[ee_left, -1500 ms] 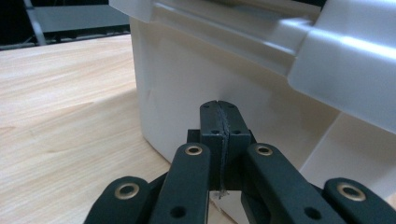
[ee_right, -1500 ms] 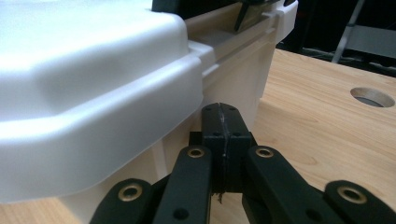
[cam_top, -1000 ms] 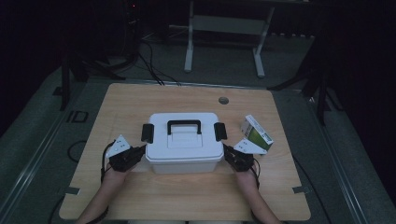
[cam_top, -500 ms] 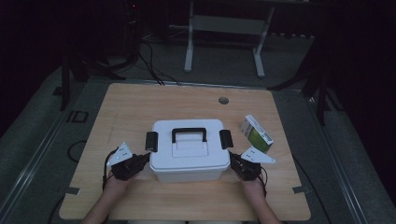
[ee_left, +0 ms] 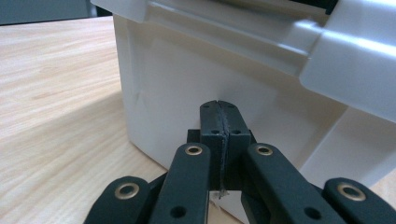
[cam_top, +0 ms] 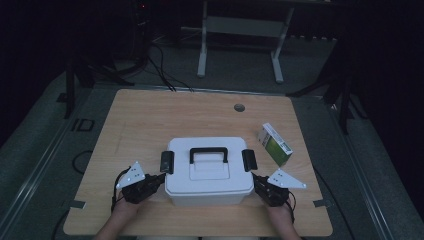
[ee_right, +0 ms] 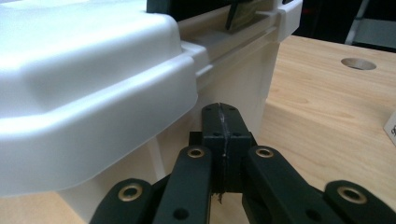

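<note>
Left tool [cam_top: 159,181] at the near left of the wooden bench [cam_top: 150,120], jaws pressed together, empty, tips against the left wall of the white storage box [cam_top: 209,172]; box near the bench's front middle, lid on, black handle [cam_top: 208,151] flat, black latches at both ends; right tool [cam_top: 256,181] likewise closed, empty, against the box's right wall; green-and-white carton [cam_top: 275,143] just beyond, right.

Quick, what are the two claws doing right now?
Left claw: closed, holding nothing, its tip against the white box.
Right claw: closed, holding nothing, its tip at the box's other side.
</note>
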### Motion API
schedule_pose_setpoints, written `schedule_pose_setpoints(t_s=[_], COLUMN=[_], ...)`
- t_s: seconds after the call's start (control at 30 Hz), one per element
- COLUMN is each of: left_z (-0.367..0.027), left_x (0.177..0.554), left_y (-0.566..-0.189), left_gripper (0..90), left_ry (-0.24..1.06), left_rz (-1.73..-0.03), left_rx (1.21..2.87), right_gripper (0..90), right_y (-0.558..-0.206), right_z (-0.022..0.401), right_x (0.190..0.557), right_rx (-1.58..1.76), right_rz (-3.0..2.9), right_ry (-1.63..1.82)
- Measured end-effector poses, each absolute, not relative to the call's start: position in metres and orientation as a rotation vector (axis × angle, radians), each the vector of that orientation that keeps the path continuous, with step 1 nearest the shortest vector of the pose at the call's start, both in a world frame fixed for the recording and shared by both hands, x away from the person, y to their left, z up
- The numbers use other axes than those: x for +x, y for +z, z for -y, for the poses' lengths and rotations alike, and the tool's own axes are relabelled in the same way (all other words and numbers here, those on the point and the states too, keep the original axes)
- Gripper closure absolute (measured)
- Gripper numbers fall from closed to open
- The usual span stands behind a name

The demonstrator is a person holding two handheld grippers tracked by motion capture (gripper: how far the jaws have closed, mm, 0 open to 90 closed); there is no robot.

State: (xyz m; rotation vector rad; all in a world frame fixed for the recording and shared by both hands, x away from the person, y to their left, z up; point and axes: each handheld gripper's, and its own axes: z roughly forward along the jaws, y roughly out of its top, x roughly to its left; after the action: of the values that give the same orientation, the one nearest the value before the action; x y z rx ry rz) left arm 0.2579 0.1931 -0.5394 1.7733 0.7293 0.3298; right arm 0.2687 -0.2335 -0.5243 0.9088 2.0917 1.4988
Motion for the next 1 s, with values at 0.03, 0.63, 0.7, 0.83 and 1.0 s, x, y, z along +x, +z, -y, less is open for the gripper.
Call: schedule_pose_setpoints(t_s=[0.03, 0.63, 0.7, 0.83, 1.0], left_z=[-0.192, -0.182, -0.182, -0.184, -0.187], left_x=[0.256, 0.24, 0.241, 0.242, 0.245], left_y=[-0.539, -0.539, -0.539, -0.54, -0.54], left_gripper=[90.0, 90.0, 90.0, 90.0, 90.0], left_ry=[0.328, 0.275, 0.275, 0.275, 0.28], left_rz=[-0.727, -0.685, -0.684, -0.693, -0.703], left_rx=[1.775, 1.786, 1.787, 1.78, 1.774], right_gripper=[90.0, 90.0, 90.0, 90.0, 90.0], right_y=[-0.524, -0.526, -0.526, -0.525, -0.525], right_z=[0.234, 0.252, 0.252, 0.251, 0.246], right_x=[0.267, 0.237, 0.236, 0.237, 0.242], right_rx=[0.91, 0.934, 0.938, 0.931, 0.921], right_rz=[-2.092, -2.079, -2.079, -2.086, -2.095], right_ry=[1.5, 1.524, 1.525, 1.523, 1.516])
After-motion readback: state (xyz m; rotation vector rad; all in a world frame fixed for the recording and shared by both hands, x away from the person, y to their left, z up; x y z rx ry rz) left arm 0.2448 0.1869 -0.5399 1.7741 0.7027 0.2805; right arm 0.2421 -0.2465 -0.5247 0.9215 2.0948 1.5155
